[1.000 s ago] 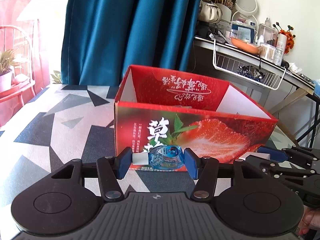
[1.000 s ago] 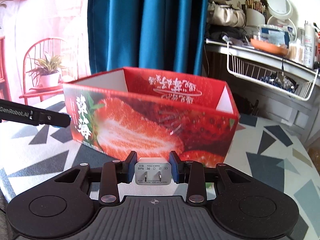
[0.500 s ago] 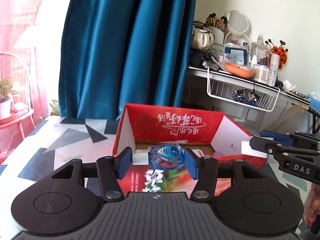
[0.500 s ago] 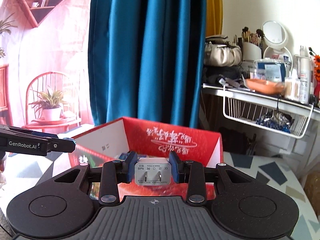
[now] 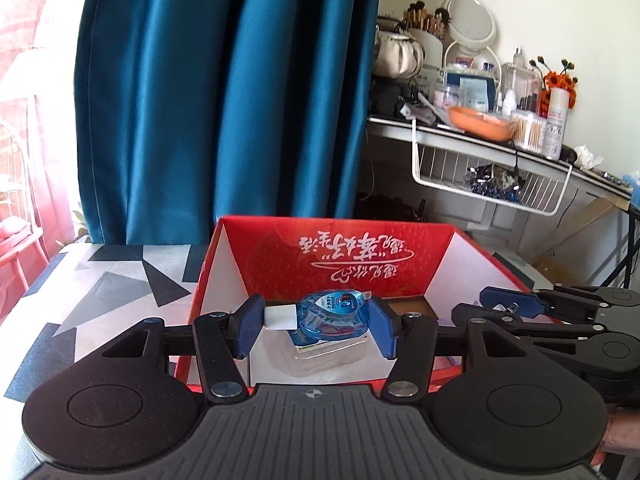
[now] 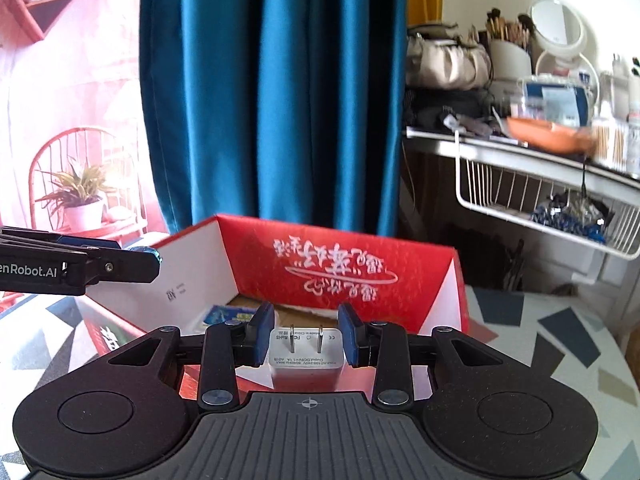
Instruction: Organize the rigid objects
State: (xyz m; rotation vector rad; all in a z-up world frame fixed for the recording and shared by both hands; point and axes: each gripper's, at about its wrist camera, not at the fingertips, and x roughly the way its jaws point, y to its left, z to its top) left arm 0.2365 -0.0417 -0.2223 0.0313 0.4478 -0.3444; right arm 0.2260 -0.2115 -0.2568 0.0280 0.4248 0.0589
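An open red strawberry-print box (image 5: 344,252) stands on the patterned table; it also shows in the right wrist view (image 6: 344,264). My left gripper (image 5: 318,322) is shut on a small blue bottle with a white cap (image 5: 332,314), held above the box's inside. My right gripper (image 6: 306,340) is shut on a white plug adapter (image 6: 306,354), prongs up, over the box's near wall. The right gripper also shows in the left wrist view (image 5: 516,304), and the left gripper in the right wrist view (image 6: 132,264).
A clear packet (image 5: 332,354) and a blue-printed item (image 6: 228,314) lie inside the box. A blue curtain (image 5: 224,92) hangs behind the table. A cluttered shelf with a wire basket (image 5: 488,176) stands at the right. A plant on a chair (image 6: 80,200) is at the left.
Both grippers have risen from in front of the box to above its rim, each still holding its object. The box's inside has come into view.
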